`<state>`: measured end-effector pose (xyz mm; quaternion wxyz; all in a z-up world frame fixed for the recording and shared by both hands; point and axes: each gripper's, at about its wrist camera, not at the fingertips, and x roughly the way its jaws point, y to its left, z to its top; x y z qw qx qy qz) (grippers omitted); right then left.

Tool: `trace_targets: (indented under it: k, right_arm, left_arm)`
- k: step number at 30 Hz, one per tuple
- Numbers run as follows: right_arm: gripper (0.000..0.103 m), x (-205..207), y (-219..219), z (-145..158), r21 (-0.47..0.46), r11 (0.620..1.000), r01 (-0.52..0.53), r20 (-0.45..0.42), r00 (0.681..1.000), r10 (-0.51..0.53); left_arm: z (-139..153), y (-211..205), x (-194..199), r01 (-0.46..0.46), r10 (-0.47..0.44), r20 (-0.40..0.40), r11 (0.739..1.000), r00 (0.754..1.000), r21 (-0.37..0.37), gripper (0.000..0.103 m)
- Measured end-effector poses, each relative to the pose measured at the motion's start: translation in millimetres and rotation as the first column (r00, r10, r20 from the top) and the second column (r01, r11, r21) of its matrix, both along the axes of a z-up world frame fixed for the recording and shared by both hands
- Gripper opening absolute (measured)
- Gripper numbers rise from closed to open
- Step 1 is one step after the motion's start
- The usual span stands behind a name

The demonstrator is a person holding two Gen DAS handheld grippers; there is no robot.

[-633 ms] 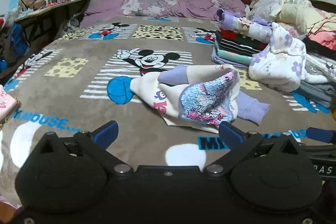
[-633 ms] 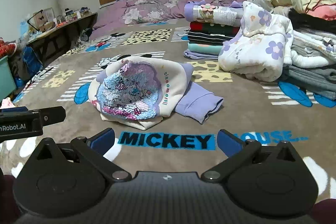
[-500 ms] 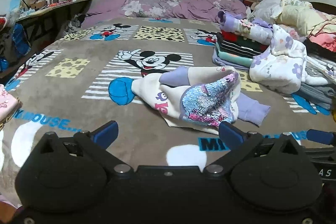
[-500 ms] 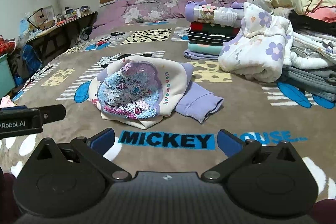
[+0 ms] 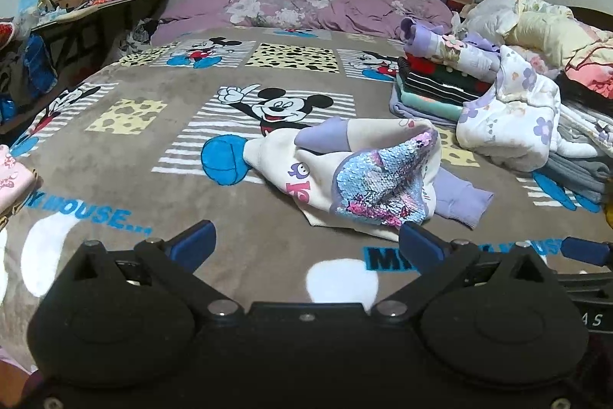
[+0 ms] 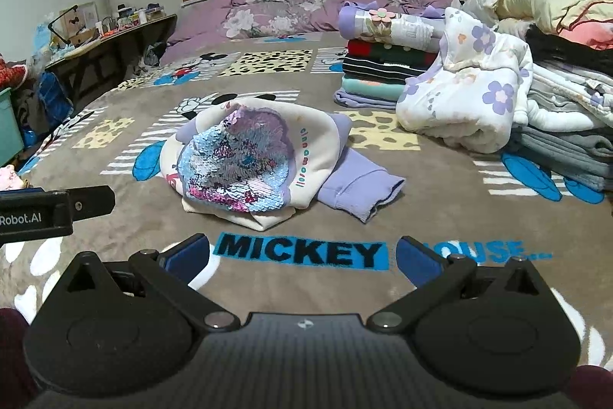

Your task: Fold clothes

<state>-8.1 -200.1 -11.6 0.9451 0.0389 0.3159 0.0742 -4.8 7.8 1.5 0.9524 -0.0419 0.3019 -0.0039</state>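
A cream sweatshirt [image 5: 356, 175] with a sequin patch and lilac cuffs lies crumpled and partly folded on the Mickey Mouse blanket [image 5: 153, 148]; it also shows in the right wrist view [image 6: 253, 163]. My left gripper [image 5: 306, 246] is open and empty, hovering over the blanket in front of the sweatshirt. My right gripper [image 6: 302, 257] is open and empty, over the "MICKEY" lettering just short of the sweatshirt. The left gripper's side [image 6: 57, 206] shows at the left edge of the right wrist view.
A stack of folded clothes [image 6: 387, 64] and a white flowered garment [image 6: 467, 94] stand at the right. More piled laundry [image 6: 567, 125] lies further right. A purple duvet [image 5: 306, 6] is at the headboard. A cluttered desk [image 5: 88, 6] stands left of the bed.
Both grippers have drifted slightly, so the sweatshirt sits a little lower in each view. Nothing was grasped or moved.
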Motion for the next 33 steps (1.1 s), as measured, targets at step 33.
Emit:
trace_targets:
  k: [33]
  right_arm:
    - [0.103, 9, 0, -4, 0.011, 1.0, -0.009, 0.007, 1.0, 0.009]
  left_arm:
    - [-3, -1, 10, 0.018, -0.018, -0.01, 1.0, 1.0, -0.007, 0.103]
